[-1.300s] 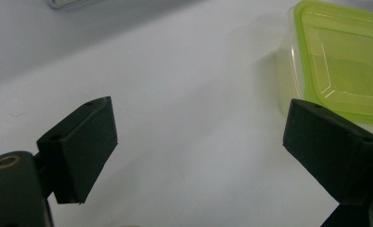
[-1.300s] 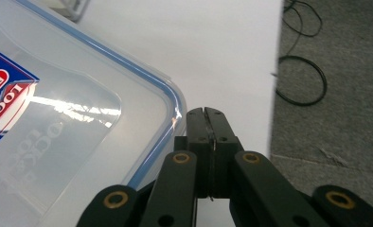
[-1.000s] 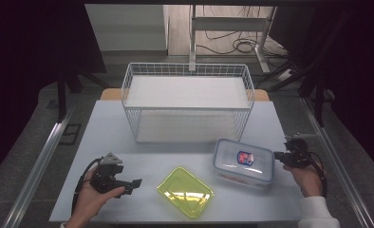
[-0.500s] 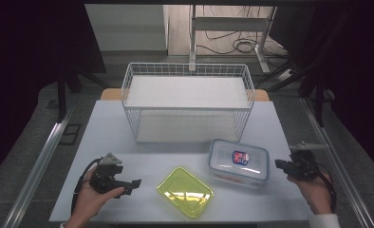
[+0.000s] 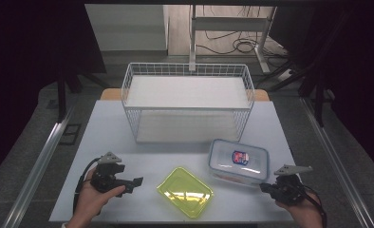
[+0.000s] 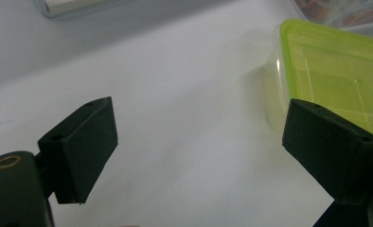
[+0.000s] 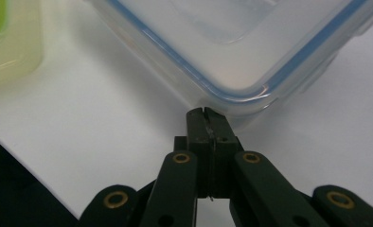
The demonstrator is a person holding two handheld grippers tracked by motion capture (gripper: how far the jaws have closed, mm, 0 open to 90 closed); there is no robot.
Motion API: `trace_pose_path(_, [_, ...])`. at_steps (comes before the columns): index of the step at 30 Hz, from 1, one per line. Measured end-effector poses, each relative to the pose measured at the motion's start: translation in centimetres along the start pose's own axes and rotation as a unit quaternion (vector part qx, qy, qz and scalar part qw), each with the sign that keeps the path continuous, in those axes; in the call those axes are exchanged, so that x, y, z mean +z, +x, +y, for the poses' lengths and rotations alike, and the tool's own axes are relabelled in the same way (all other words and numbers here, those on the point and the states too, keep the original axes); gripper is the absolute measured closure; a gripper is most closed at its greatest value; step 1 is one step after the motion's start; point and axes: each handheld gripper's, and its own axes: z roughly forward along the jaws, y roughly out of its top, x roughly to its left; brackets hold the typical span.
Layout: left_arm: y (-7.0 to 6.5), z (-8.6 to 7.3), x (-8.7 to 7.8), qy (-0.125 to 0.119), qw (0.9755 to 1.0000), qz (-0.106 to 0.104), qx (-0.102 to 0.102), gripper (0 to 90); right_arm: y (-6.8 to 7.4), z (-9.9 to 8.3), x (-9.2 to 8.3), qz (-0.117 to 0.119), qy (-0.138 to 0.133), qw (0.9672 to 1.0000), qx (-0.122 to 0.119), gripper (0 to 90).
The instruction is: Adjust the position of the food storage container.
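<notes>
Right tongs are sitting fully closed, gripping nothing, tips just beside the blue-rimmed container at the surface's front right. Left tongs are gaping wide, empty, near the green-lidded container.

Lidded blue-rimmed container beside green-lidded container

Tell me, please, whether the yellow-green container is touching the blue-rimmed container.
Apart. In the high view, a strip of bare white table separates the yellow-green container from the blue-rimmed container.
</notes>
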Motion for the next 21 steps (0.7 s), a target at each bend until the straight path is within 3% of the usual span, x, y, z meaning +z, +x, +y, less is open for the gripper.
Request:
trace_pose_path(2, [0.0,0.1,0.0,-0.003,1.0000,-0.002,0.001,11.2,-0.1,0.1,0.1,0.001,-0.003,1.0000,0.001,89.5])
trace_pose_path(5, [-0.1,0.3,0.1,-0.009,0.9999,-0.012,-0.006,11.6,-0.7,0.2,0.2,-0.017,-0.011,0.9998,0.009,89.6])
trace_pose_path(14, [-1.2,1.4,0.5,-0.026,0.9989,-0.037,-0.015,14.0,-1.1,0.1,0.3,-0.024,-0.023,0.9993,0.013,89.5])
trace_pose_path(17, [-1.6,1.7,0.6,-0.025,0.9988,-0.040,-0.012,14.5,-0.8,-0.1,0.1,-0.018,-0.024,0.9995,0.011,89.5])
trace_pose_path(21, [-2.6,2.4,0.9,-0.022,0.9988,-0.044,-0.005,14.3,0.1,0.0,-1.3,-0.012,-0.037,0.9992,-0.006,89.4])
